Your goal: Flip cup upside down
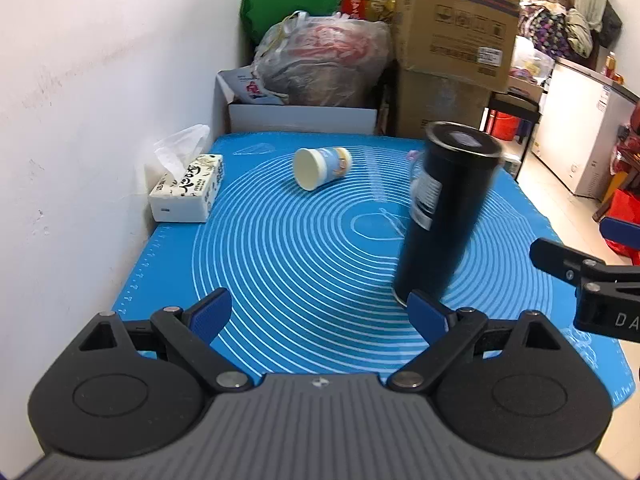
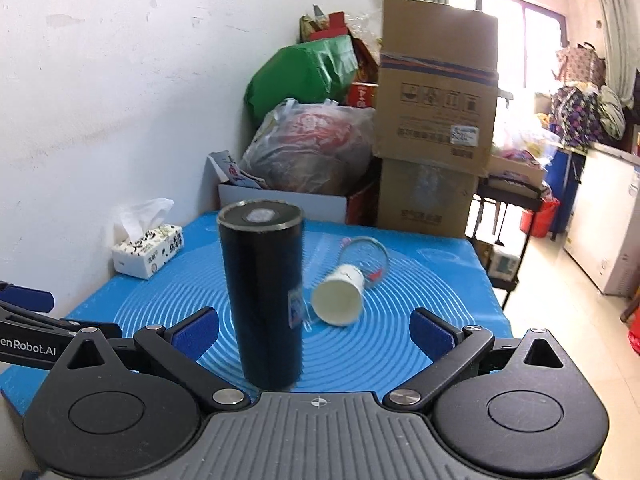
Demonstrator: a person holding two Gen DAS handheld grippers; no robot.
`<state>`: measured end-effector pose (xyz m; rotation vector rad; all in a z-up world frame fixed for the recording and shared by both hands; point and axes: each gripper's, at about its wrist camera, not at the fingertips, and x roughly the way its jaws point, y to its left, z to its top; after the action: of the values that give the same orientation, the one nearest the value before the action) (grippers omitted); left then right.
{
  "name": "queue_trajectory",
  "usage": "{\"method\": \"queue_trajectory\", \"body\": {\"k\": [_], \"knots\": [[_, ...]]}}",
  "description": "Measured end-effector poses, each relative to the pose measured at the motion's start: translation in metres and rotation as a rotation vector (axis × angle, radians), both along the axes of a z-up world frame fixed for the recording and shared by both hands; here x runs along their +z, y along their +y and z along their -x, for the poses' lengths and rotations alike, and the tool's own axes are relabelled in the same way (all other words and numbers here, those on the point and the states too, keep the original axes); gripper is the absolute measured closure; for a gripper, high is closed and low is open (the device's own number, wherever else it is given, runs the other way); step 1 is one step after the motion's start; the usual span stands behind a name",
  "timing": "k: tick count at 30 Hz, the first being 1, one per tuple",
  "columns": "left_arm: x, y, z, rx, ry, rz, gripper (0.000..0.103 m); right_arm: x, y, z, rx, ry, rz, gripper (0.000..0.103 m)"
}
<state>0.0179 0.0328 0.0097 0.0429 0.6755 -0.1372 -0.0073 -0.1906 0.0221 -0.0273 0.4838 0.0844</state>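
My left gripper (image 1: 320,314) is spread wide, blue rubbery pads on black linkage arms, nothing between them. My right gripper (image 2: 315,330) is likewise splayed apart; the black tumbler (image 2: 262,300) stands between its pads in that view, but neither pad visibly touches it.

The tumbler is a tall, smooth, dark cylinder with a flat circular top ringed in metal and a small label on its side. Its outline is blurred in both views. From the left wrist it appears tilted, base just beyond my left gripper's right pad (image 1: 428,314).

Surface: blue silicone mat (image 1: 280,264), matte, printed with pale concentric rings.

Farther out, the paper cup (image 1: 322,168) lies on its side on the mat, well apart from both grippers. It is a tapered cone, cream inside, blue and white print outside, its open mouth facing the cameras.

At the mat's left edge by the white wall sits a rectangular tissue box (image 1: 188,194), a tissue sticking up. Beyond the mat: a crinkled clear plastic bag (image 1: 324,60) and stacked cardboard boxes (image 1: 456,36).
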Motion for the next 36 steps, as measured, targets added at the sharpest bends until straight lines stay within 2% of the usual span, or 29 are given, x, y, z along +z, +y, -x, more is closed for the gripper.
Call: {"method": "queue_trajectory", "body": {"k": [14,26,36], "knots": [[0.006,-0.034,0.075,-0.043,-0.076,-0.013,0.009,-0.002,-0.02,0.07,-0.03,0.04,0.009,0.0],[0.006,-0.04,0.103,-0.059,-0.083,-0.033,0.009,0.0,-0.025,0.099,-0.035,0.044,-0.011,0.001],[0.005,-0.04,0.107,-0.059,-0.084,-0.034,0.009,0.001,-0.026,0.107,-0.033,0.045,-0.007,0.001]]}}
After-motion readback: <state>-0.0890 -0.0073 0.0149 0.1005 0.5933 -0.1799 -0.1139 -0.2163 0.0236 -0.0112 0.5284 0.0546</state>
